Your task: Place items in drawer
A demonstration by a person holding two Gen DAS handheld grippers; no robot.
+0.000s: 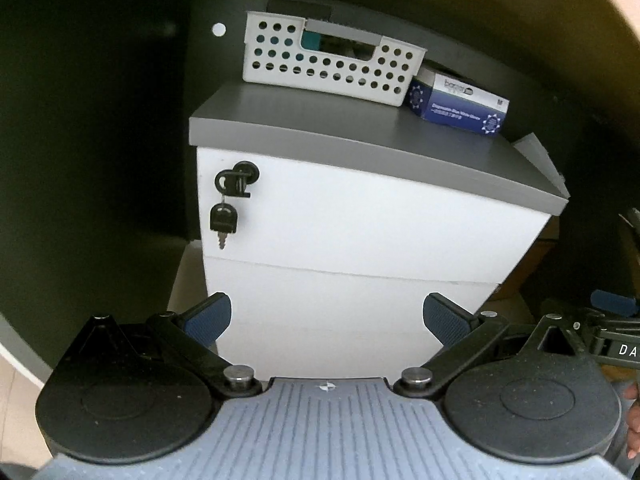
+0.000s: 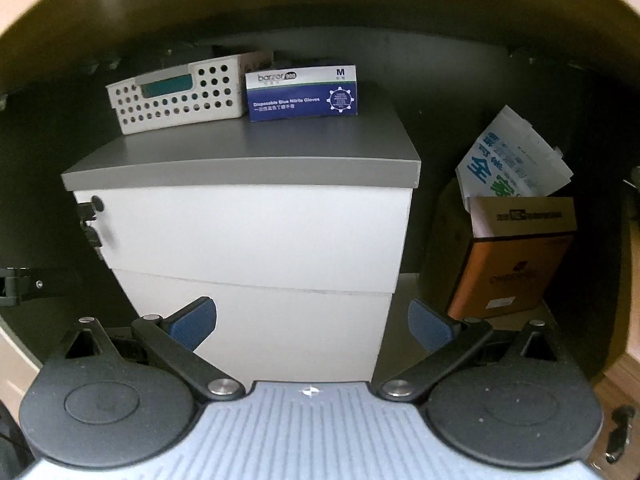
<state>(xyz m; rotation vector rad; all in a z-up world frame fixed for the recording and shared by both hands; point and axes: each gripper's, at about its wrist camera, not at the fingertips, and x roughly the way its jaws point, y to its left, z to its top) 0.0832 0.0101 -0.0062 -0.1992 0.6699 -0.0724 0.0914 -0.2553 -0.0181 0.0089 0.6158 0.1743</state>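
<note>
Facing a white drawer cabinet (image 1: 352, 240) with a grey top, the left gripper (image 1: 327, 316) has its fingers spread wide and empty, both drawer fronts shut. A key (image 1: 223, 220) hangs from the lock at the upper drawer's left corner. On top, a perforated white basket (image 2: 176, 98) sits at the left, just beside a blue glove box (image 2: 302, 94). The right gripper (image 2: 312, 326) also gapes wide, holding nothing, with an orange box (image 2: 508, 264) right of the cabinet.

An office, seen from the dim space under a desk. A white lockable drawer pedestal (image 2: 256, 240) with keys (image 1: 224, 220) carries a perforated basket (image 2: 176, 98) and a nitrile-glove box (image 2: 302, 94); paper packages (image 2: 512, 184) lean beside it.
</note>
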